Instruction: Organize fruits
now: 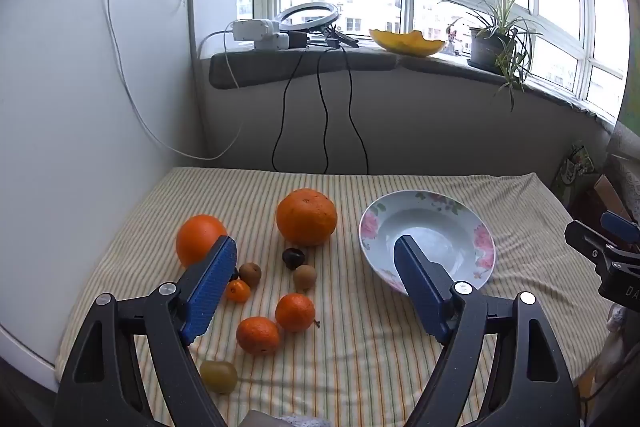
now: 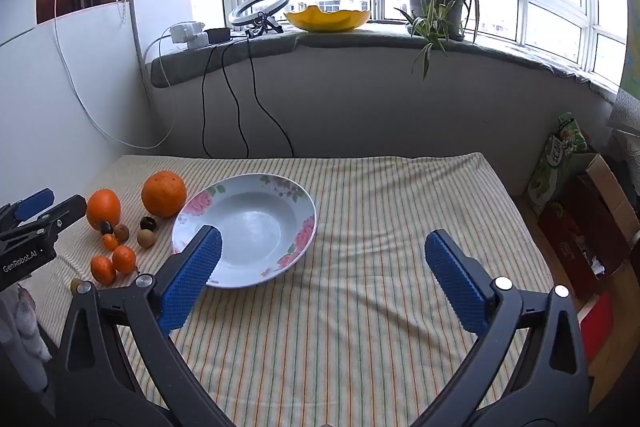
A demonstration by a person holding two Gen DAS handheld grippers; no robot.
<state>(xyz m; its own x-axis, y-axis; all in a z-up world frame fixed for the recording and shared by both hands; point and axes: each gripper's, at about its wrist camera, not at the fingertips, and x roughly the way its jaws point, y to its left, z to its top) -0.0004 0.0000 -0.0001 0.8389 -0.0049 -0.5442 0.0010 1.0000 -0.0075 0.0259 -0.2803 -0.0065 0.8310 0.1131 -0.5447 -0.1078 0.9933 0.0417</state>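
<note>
On the striped cloth lie two big oranges [image 1: 306,217] [image 1: 199,239], two small mandarins [image 1: 295,312] [image 1: 258,334], a tiny orange kumquat [image 1: 238,290], two brown longans [image 1: 305,277] [image 1: 251,273], a dark chestnut [image 1: 293,257] and a green grape [image 1: 218,376]. An empty floral bowl [image 1: 427,239] sits to their right. My left gripper [image 1: 316,249] hovers open above the small fruits with nothing between its fingers. My right gripper [image 2: 322,241] hangs open over bare cloth just right of the bowl [image 2: 245,229], also holding nothing. The fruit cluster [image 2: 120,227] shows at the left in the right wrist view.
A white cabinet wall [image 1: 80,107] borders the table's left side. Behind it runs a windowsill with a yellow dish [image 1: 406,42], a potted plant [image 1: 496,43], a ring light [image 1: 310,15] and hanging cables [image 1: 324,115]. Boxes and bags [image 2: 576,203] stand beyond the right edge.
</note>
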